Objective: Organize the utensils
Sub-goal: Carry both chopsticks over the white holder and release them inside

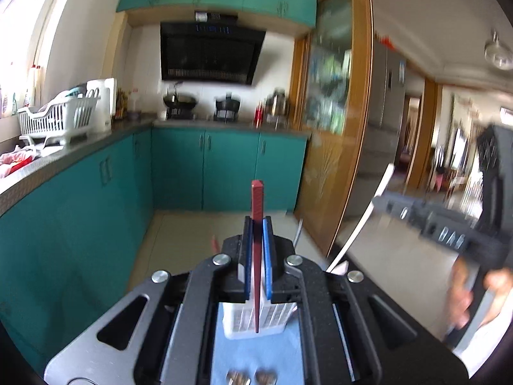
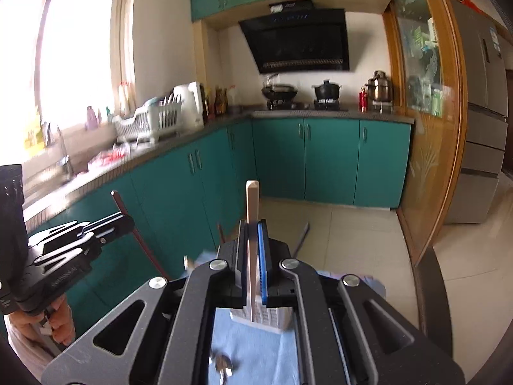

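My left gripper (image 1: pixel 257 224) is shut on a red chopstick (image 1: pixel 256 199), which stands upright between the blue pads with its tip down over a white slotted utensil holder (image 1: pixel 243 320). My right gripper (image 2: pixel 253 227) is shut on a pale beige chopstick (image 2: pixel 251 202), also upright, its lower end over the white holder (image 2: pixel 272 317). Each gripper shows in the other's view: the right one (image 1: pixel 426 221) with the pale chopstick (image 1: pixel 368 215), the left one (image 2: pixel 80 234) with the red chopstick (image 2: pixel 138 237). Both hang above a blue cloth (image 2: pixel 256 349).
Spoons lie on the cloth near the bottom edge (image 1: pixel 250 377) (image 2: pixel 222 365). More utensil handles stick up behind the grippers (image 2: pixel 301 237). Teal cabinets (image 2: pixel 320 160), a counter with a dish rack (image 2: pixel 150 118) and a stove (image 2: pixel 301 96) stand beyond. A wooden door frame (image 2: pixel 433 160) is at right.
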